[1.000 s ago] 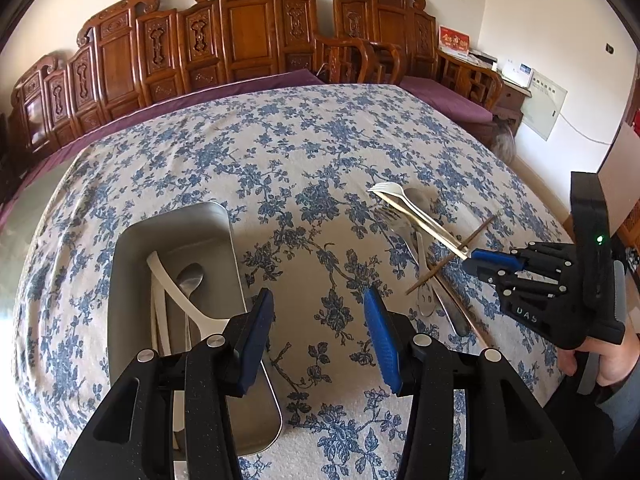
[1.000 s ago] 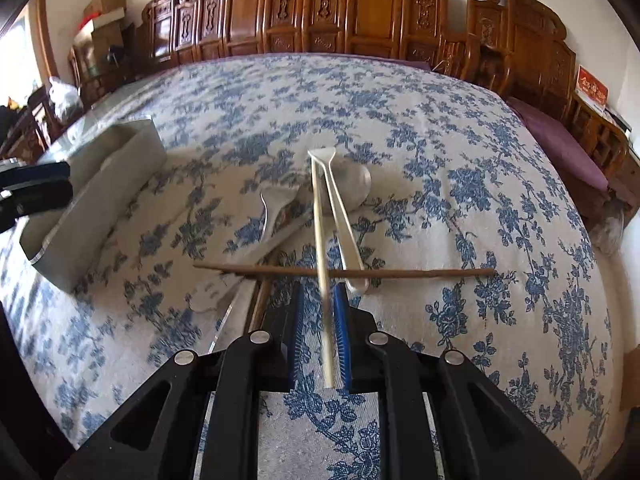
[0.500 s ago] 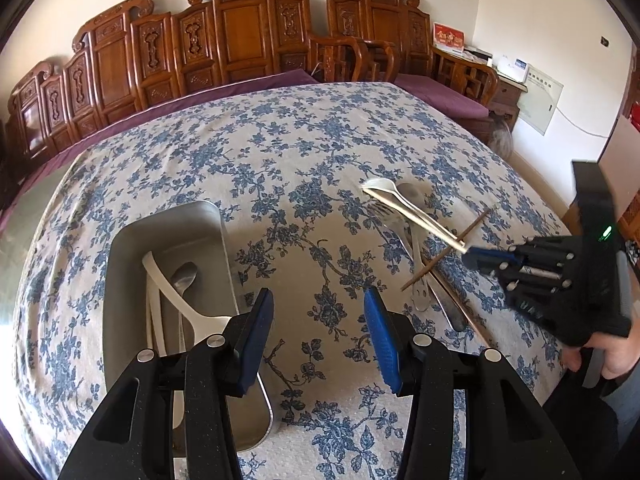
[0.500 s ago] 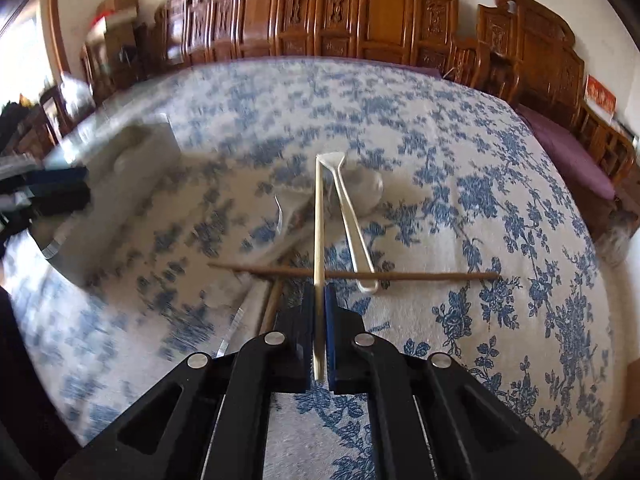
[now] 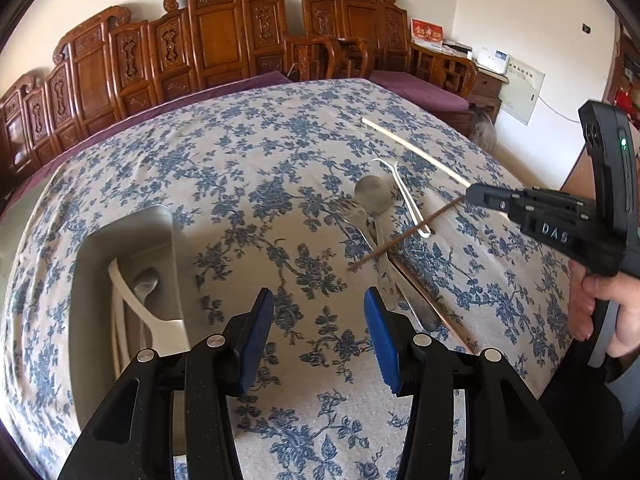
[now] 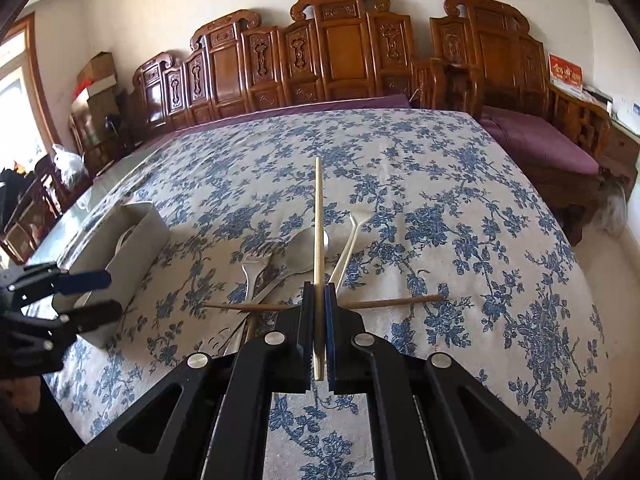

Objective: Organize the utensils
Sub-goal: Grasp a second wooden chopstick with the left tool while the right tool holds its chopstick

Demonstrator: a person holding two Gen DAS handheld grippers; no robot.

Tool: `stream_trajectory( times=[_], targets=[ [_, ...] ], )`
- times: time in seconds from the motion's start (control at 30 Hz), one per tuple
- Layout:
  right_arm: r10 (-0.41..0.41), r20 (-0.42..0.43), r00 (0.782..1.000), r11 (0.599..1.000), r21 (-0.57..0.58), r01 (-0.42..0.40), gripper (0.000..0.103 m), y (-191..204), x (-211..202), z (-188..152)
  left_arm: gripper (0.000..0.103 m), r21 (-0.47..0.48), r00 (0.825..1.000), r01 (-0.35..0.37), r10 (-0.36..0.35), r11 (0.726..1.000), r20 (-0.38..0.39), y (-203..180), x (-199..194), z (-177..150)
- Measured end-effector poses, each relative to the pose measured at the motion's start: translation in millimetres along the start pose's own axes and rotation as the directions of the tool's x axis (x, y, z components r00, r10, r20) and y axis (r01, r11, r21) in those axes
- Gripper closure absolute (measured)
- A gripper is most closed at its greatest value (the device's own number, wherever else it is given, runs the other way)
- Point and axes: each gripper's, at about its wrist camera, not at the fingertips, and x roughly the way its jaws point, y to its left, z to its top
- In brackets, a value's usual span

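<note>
Right wrist view: the right gripper [image 6: 319, 304] has just clamped a pale chopstick [image 6: 318, 216] and raised it off the pile below (left gripper [image 5: 319, 330] apart, empty); tray [image 6: 136, 232] next.

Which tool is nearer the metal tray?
Left. The left tool hovers open right beside the metal tray; the right tool, clamping a pale chopstick, is farther off.

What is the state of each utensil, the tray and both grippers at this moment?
right gripper: shut on the pale chopstick.
pale chopstick: lifted, clear of the cloth.
left gripper: open, holding nothing.
metal tray: on the cloth, holds a white utensil and a spoon.
brown chopstick: lying across the pile.
metal spoon: lying on the cloth.
fork: lying beside the spoon.
white utensil: lying on the cloth.
</note>
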Motion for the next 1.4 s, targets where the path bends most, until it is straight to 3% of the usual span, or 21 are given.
stream_trajectory(
  times=[0.63, 0.8, 1.03, 1.17, 1.4],
  targets=[
    [-0.079, 0.013, 0.997, 0.989, 0.124, 0.077, 0.097, -48, 1, 4, 0.06, 0.077, 0.995, 0.062, -0.056, 0.995, -0.078, -28, 60, 39],
    [-0.082, 0.033, 0.996, 0.986, 0.145, 0.077, 0.097, -54, -5, 6, 0.073, 0.085, 0.99, 0.105, -0.096, 0.991, -0.107, -44, 83, 53],
    [-0.091, 0.047, 0.995, 0.974, 0.211, 0.079, 0.097, -74, -11, 6, 0.076, 0.175, 0.982, 0.165, -0.144, 0.971, -0.122, -79, 102, 58],
    [-0.078, 0.059, 0.995, 0.976, 0.208, 0.064, 0.097, -73, -12, 7, 0.077, 0.241, 0.981, 0.156, -0.122, 0.958, -0.149, -94, 112, 55],
    [-0.065, 0.065, 0.996, 0.979, 0.195, 0.051, 0.097, -66, -12, 9, 0.098, 0.255, 0.977, 0.144, -0.096, 0.956, -0.192, -93, 120, 51]
  ],
)
